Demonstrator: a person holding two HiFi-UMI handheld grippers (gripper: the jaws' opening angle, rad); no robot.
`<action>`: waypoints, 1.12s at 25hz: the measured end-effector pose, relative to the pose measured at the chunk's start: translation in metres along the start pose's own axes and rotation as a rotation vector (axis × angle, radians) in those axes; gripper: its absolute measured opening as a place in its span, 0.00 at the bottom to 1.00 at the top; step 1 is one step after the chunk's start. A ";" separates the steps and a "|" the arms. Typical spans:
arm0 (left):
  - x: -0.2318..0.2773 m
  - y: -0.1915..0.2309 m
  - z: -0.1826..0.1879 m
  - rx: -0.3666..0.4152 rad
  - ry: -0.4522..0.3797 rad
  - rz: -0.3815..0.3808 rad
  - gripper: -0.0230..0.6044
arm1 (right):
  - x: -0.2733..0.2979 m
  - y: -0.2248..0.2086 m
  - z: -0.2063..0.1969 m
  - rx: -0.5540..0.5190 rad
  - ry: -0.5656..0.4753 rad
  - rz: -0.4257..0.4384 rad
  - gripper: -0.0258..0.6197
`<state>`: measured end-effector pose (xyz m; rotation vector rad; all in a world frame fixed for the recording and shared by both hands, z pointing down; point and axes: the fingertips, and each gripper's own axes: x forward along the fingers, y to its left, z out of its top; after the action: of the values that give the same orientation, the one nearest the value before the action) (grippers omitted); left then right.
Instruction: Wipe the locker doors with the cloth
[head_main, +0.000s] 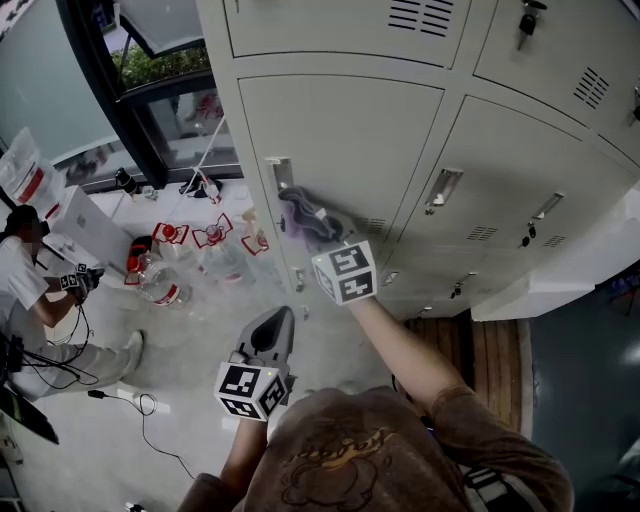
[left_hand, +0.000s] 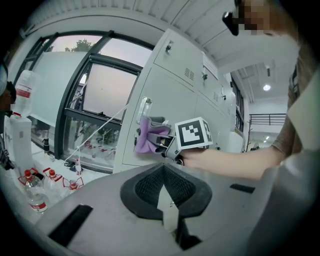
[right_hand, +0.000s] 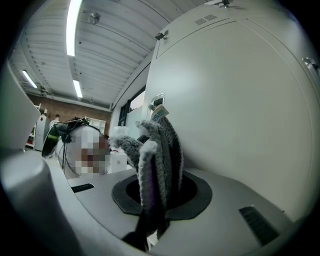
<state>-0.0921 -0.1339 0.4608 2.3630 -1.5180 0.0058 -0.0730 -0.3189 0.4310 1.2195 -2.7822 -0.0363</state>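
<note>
The right gripper is clamping a bunched cloth, grey on one side and purple on the other. It is pressing the cloth flat against a pale grey locker door, just below the door's metal handle. The right gripper view is showing the cloth's folds standing up between the jaws and leaning on the door. A small tag is sticking out of the cloth at the top, with print too small to read.

The left gripper is hanging lower and well clear of the lockers. Its jaws are resting together with nothing between them and pointing towards the right gripper.

Each gripper is carrying a cube with black-and-white square markers, which are patterns only, without letters: one on the right and one on the left. The brown shirt is showing a printed design that I cannot read.

On the floor by the window, clear bottles with red labels are standing in a cluster, their writing too small to make out. At the far left another person is sitting low and holding a marked gripper as well.
</note>
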 end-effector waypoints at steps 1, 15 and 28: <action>0.000 0.000 0.000 0.000 0.000 0.000 0.04 | 0.000 -0.001 0.000 -0.004 0.002 -0.006 0.12; 0.006 -0.001 0.000 -0.002 0.003 -0.015 0.04 | -0.024 -0.029 -0.004 -0.021 0.004 -0.061 0.12; 0.018 -0.018 -0.004 0.000 0.017 -0.072 0.04 | -0.064 -0.076 -0.011 -0.009 0.016 -0.176 0.12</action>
<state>-0.0678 -0.1418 0.4624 2.4107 -1.4244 0.0085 0.0272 -0.3230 0.4314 1.4518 -2.6497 -0.0526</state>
